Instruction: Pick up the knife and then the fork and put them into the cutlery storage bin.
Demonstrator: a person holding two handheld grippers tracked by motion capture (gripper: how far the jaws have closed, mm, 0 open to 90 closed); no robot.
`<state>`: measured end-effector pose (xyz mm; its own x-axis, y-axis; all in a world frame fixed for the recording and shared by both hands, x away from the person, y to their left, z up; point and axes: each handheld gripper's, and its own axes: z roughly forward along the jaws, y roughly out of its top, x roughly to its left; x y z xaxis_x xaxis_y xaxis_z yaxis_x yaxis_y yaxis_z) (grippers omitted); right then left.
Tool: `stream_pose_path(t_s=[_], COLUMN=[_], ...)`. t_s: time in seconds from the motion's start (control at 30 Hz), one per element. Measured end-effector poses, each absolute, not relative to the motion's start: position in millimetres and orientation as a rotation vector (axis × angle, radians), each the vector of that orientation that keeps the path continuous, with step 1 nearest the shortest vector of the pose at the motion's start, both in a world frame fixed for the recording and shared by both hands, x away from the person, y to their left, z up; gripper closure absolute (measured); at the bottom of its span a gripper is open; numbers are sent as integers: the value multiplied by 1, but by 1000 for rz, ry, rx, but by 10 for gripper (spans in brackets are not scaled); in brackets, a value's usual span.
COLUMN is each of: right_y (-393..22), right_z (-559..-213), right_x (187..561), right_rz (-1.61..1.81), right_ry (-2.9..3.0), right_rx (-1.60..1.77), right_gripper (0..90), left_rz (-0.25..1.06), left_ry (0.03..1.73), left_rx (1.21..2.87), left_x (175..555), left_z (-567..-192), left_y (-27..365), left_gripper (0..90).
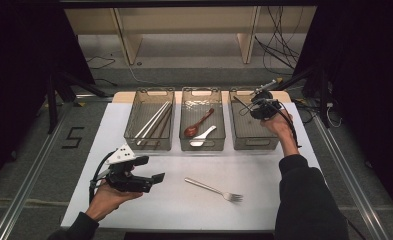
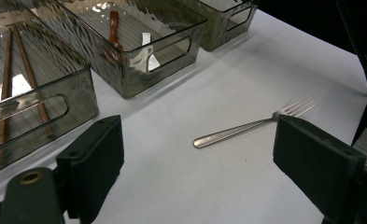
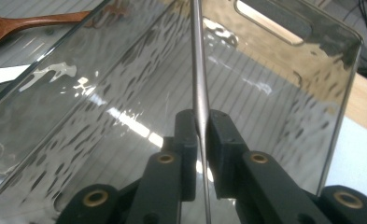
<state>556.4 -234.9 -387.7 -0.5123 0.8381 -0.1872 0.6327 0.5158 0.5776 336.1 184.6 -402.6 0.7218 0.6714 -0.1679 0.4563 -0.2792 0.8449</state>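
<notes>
My right gripper (image 3: 201, 128) clamps a thin metal utensil (image 3: 199, 70) over the right bin (image 3: 344, 70). My left gripper (image 2: 197, 158) gapes, empty. Gripped edge-on, the utensil may pivot and miss.

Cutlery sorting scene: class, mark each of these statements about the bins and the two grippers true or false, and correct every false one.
1. The right gripper is shut on a thin metal utensil over the right bin. True.
2. The fork lies in the middle bin. False: it lies on the white table.
3. The left gripper is open, holding nothing. True.
4. The left bin holds spoons. False: it holds chopsticks; the wooden spoon is in the middle bin.
</notes>
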Motion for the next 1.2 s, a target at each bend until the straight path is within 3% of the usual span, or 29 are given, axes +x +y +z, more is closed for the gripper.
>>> stream_pose_path(t_s=[0.2, 0.47, 0.67, 1.2], right_y=[-232, -228, -221, -186], right_z=[-375, -367, -362, -358], right_x=[552, 535, 508, 432], right_rz=[749, 849, 975, 1062], right_ry=[2254, 2338, 2397, 2519], right_rx=[1169, 1155, 1115, 939], right_gripper=[726, 492, 387, 312], left_rz=[271, 272, 269, 275], left_ry=[863, 864, 869, 863], left_rx=[1937, 1932, 1935, 1912], left_x=[336, 336, 336, 336], left_z=[-403, -403, -403, -402], left_y=[184, 184, 184, 185], left_gripper=[160, 159, 159, 158])
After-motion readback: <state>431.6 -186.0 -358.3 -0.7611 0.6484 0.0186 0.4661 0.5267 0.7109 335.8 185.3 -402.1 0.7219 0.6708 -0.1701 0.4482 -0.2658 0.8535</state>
